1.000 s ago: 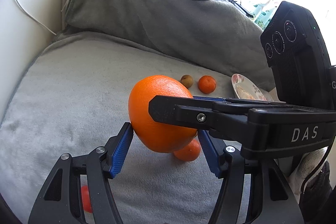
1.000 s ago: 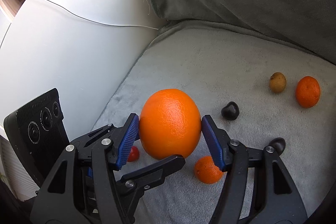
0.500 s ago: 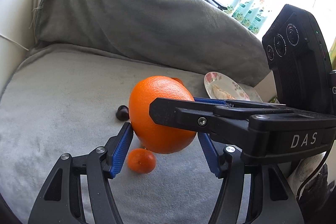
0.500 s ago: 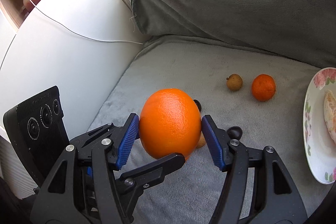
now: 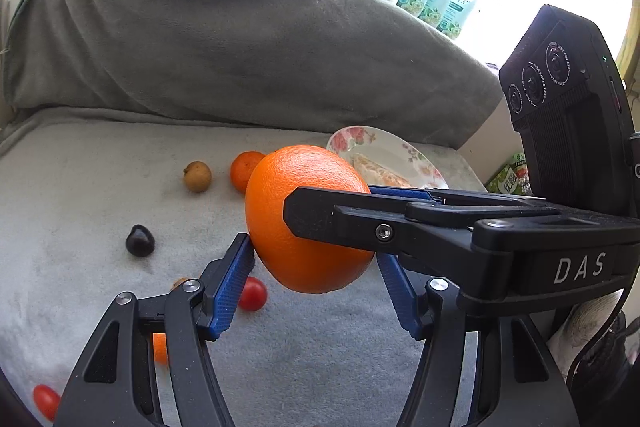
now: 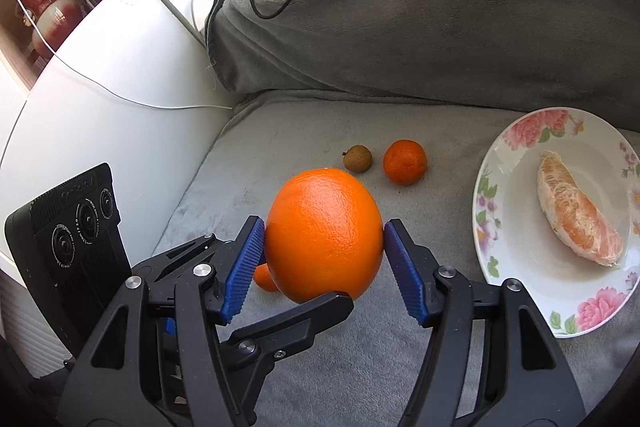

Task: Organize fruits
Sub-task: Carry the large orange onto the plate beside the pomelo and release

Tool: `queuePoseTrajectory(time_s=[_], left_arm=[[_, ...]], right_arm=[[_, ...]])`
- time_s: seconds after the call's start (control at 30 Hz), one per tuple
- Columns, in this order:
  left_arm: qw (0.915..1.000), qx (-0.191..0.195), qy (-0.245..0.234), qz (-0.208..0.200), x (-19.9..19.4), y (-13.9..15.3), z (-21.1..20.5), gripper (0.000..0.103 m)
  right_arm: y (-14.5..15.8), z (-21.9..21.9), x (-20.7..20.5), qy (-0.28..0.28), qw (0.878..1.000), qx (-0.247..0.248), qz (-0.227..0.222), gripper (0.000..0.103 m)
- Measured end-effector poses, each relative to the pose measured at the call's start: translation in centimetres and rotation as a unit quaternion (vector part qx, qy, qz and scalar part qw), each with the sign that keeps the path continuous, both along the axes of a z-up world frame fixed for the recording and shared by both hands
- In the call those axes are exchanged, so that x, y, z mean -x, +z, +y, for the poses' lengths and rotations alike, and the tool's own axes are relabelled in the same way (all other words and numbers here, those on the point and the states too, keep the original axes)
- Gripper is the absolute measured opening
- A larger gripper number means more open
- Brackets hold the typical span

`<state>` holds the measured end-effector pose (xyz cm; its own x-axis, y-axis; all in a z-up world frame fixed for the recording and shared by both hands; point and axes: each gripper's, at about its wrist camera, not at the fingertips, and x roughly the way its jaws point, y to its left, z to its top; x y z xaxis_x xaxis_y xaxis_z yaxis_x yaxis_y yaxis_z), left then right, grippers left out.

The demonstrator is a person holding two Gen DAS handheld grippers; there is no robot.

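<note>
A large orange (image 5: pixel 308 215) hangs above the grey blanket, gripped from two sides at once. My left gripper (image 5: pixel 314 259) presses its blue pads on the fruit's lower flanks. In the right wrist view my right gripper (image 6: pixel 324 241) is shut on the same orange (image 6: pixel 324 231), and one of its black fingers (image 5: pixel 360 219) crosses the fruit in the left wrist view. A flowered plate (image 6: pixel 492 187) with a peeled citrus segment (image 6: pixel 576 219) lies to the right. A tangerine (image 6: pixel 404 161) and a brown longan (image 6: pixel 357 158) lie beyond the orange.
On the blanket (image 5: pixel 100 187) lie a dark round fruit (image 5: pixel 140 240), a cherry tomato (image 5: pixel 253 293), a second tomato (image 5: pixel 46 401) and a small tangerine (image 5: pixel 160 347) behind my left finger. A grey draped cushion (image 6: pixel 440 27) with cables rises behind; a white wall (image 6: pixel 120 115) stands left.
Both grippers carried the orange to the right across the blanket. The plate has come fully into the right wrist view, and the tangerine and longan have shifted left.
</note>
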<state>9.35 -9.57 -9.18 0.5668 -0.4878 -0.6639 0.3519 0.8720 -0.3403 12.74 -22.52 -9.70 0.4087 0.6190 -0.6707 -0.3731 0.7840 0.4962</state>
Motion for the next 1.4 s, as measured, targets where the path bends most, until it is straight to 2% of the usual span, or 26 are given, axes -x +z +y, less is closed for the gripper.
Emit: queuePoseTrajectory(time_s=[0.53, 1.2, 1.4], left_arm=[[0.9986, -0.013, -0.050, 0.012, -3.5, -1.0, -6.3, 0.064], [0.9963, -0.017, -0.078, 0.033, -4.4, -1.9, -8.5, 0.064], [0.9961, -0.018, -0.082, 0.026, -3.9, -1.6, -8.7, 0.061]], right_arm=[[-1.4, -6.2, -1.4, -0.050, 0.999, 0.004, 0.011, 0.065], [-2.8, -10.2, -1.4, -0.076, 0.997, -0.005, 0.029, 0.065], [-1.8, -11.1, -0.9, -0.105, 0.994, 0.017, 0.003, 0.067]])
